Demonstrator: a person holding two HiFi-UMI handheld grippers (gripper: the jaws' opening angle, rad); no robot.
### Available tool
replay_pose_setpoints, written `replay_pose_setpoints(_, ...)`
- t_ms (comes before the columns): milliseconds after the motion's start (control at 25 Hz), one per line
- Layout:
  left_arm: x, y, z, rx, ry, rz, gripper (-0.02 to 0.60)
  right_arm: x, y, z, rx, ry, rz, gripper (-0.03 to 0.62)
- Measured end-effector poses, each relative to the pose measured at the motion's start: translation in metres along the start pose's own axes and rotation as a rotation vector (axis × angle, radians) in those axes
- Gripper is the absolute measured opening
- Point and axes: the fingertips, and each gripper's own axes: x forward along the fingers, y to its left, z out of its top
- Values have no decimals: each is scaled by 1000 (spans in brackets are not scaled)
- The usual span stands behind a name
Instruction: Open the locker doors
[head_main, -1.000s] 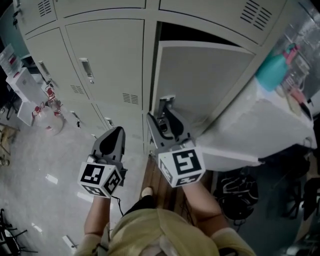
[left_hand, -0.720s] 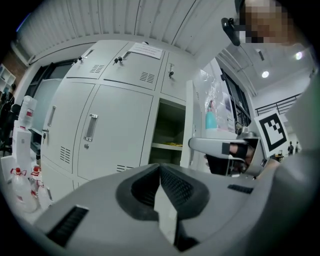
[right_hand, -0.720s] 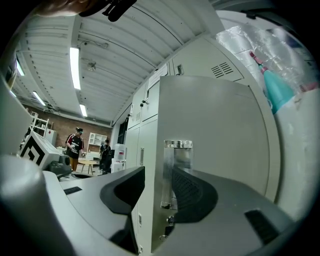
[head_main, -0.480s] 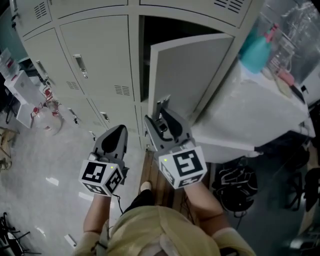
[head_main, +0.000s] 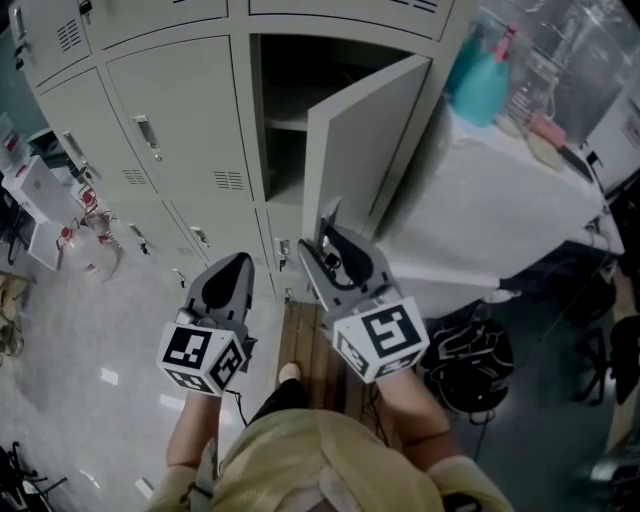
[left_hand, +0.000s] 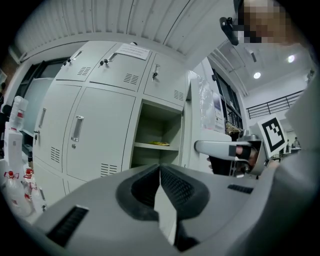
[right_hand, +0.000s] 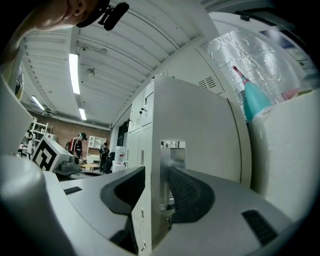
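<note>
A wall of grey lockers fills the head view. One locker door (head_main: 350, 140) stands swung out, and the compartment (head_main: 285, 110) behind it shows a shelf. My right gripper (head_main: 328, 225) is shut on the metal handle (right_hand: 171, 165) at that door's free edge, one jaw on each side of the door (right_hand: 195, 125). My left gripper (head_main: 237, 262) hangs lower left, shut and empty, away from the lockers. In the left gripper view the left gripper (left_hand: 160, 172) faces the open compartment (left_hand: 160, 135), where something yellowish lies on the shelf (left_hand: 161, 144).
Closed locker doors (head_main: 180, 110) stand left of the open one. A white-covered table (head_main: 500, 200) with a teal spray bottle (head_main: 480, 70) presses in at the right of the door. Bottles (head_main: 85, 235) stand on the floor at left, a black bag (head_main: 470, 370) at right.
The locker door has swung wider open with my right gripper holding its handle, and the shelf inside has come into sight. The left gripper has stayed put.
</note>
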Motion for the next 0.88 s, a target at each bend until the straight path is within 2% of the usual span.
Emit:
replay_pose_setpoints(200, 4, -18, 1, 11, 1, -34, -12, -26, -14, 0, 37, -26, -36, 126)
replay_pose_setpoints(440, 10, -34, 3, 21, 1, -67, -12, -56, -24, 3, 19, -40, -65, 126)
replay_pose_setpoints(880, 23, -62, 5, 42, -3, -135, -12, -115, -58, -1, 49, -76, -228, 126)
